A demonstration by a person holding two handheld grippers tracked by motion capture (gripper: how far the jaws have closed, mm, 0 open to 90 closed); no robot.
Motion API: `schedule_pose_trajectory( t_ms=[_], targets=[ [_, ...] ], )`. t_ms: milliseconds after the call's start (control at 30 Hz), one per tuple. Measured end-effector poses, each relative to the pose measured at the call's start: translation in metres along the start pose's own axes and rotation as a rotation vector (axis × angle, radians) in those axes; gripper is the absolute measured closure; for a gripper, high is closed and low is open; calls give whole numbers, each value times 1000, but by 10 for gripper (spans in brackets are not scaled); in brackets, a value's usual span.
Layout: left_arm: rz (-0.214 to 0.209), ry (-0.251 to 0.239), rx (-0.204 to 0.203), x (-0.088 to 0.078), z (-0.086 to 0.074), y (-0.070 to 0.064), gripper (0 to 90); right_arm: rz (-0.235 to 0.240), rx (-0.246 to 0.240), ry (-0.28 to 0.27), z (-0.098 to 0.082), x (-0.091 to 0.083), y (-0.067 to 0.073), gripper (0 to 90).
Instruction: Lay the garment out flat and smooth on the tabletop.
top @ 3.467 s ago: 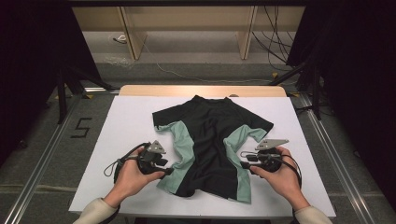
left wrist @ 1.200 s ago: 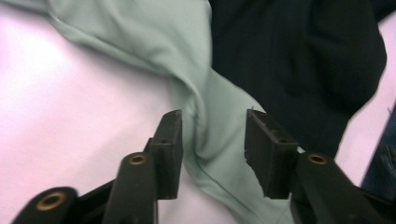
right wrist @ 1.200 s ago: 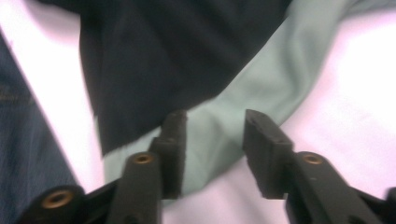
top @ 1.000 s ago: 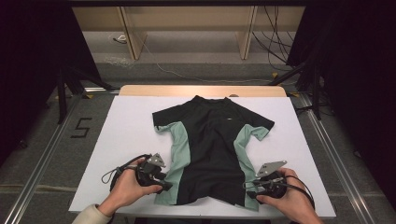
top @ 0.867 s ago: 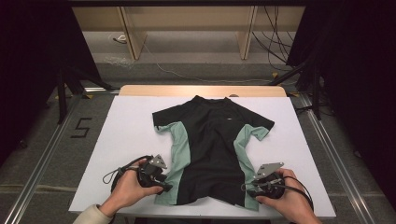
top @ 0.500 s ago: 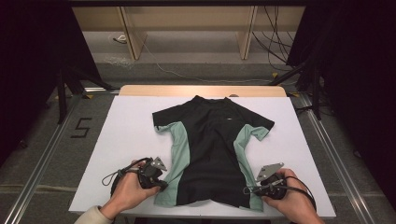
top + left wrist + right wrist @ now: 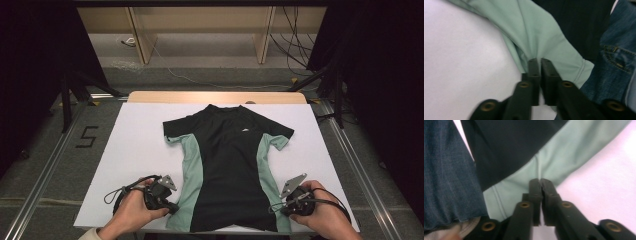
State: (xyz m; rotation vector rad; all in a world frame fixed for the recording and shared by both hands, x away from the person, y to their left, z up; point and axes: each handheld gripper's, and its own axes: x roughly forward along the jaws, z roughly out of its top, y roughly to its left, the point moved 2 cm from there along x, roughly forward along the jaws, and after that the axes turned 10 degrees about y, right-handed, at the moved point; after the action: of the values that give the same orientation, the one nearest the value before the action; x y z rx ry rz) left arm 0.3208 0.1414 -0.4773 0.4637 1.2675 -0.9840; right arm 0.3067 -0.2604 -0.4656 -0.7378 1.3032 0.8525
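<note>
Jaws of the left gripper [image 7: 538, 61] and right gripper [image 7: 539, 181] are clamped on the shirt's [image 7: 227, 165] green side panels, having just eased slightly. Both hands rest low at the white table's [image 7: 135, 145] near edge. Gripper views reveal pinched fabric and denim beyond the hem.

Lab or recording studio, not home. White table [image 7: 135, 150] stands alone on grey carpet, metal floor rails [image 7: 42, 175] either side, black curtains [image 7: 30, 75] closing off both flanks. Number 5 [image 7: 86, 136] marked on floor. Loose cables [image 7: 295, 35] trail by wooden bench legs [image 7: 140, 35] behind.
</note>
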Motion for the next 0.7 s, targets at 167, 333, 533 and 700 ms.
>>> schedule_pose_trajectory(
  t_ms=[167, 333, 533, 700],
  targets=[
    [94, -119, -14, -13, 19, 19, 621, -57, 175, -243, 3, -19, -26, 691],
    [85, -187, -72, -11, 45, 42, 537, -86, 339, -385, 17, -15, -54, 629],
    [68, -223, -135, 6, 82, 67, 513, -12, 464, -469, 49, 6, -83, 587],
    [112, -116, -137, 24, 86, 73, 875, 44, 448, -372, 68, 23, -84, 883]
  ],
)
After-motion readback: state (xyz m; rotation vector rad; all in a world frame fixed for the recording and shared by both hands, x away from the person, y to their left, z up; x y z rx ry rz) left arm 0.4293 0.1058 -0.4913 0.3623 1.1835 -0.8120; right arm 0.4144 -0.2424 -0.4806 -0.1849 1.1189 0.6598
